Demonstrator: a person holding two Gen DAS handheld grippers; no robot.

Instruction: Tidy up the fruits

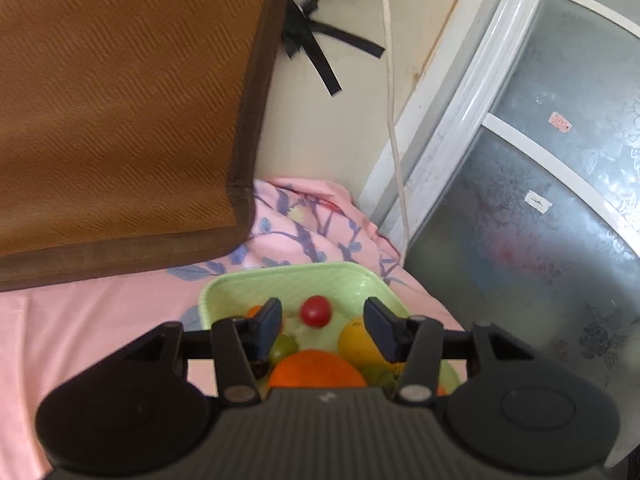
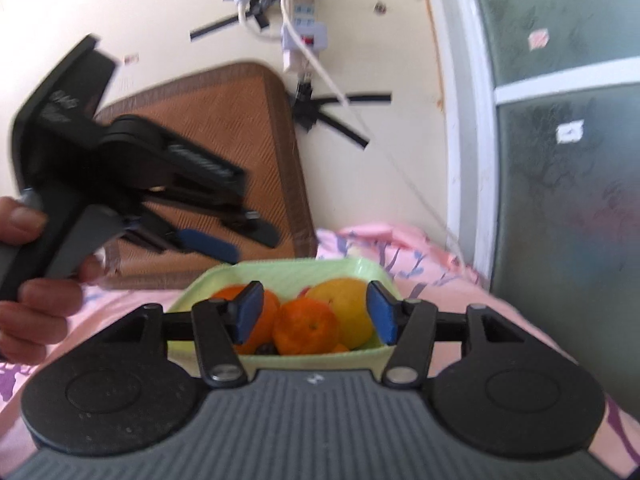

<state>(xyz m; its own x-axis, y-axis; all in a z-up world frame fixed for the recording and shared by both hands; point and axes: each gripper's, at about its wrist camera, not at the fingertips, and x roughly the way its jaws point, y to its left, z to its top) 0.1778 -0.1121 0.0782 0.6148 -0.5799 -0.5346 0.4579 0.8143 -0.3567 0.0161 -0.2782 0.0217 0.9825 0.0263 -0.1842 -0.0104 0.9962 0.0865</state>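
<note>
A light green tray (image 1: pixel 288 280) holds the fruit: a red cherry tomato (image 1: pixel 316 311), a large orange (image 1: pixel 316 368), a yellow fruit (image 1: pixel 354 340) and green grapes (image 1: pixel 285 345). My left gripper (image 1: pixel 324 330) hangs open just above the tray's near half, and the tomato lies beyond its gap, untouched. In the right wrist view the tray (image 2: pixel 288 270) shows a tangerine (image 2: pixel 306 330), an orange (image 2: pixel 266 310) and the yellow fruit (image 2: pixel 344 308). My right gripper (image 2: pixel 314 314) is open at the tray's near rim, gripping nothing. The left gripper (image 2: pixel 248 242) hovers over the tray's left side.
The tray sits on a pink floral sheet (image 1: pixel 100 320). A brown woven mat (image 1: pixel 120 120) leans against the cream wall behind it. A white cord (image 1: pixel 394 120) and a power strip (image 2: pixel 304 28) hang on the wall. A frosted glass door (image 1: pixel 540 200) closes off the right. A person's hand (image 2: pixel 36 304) holds the left gripper.
</note>
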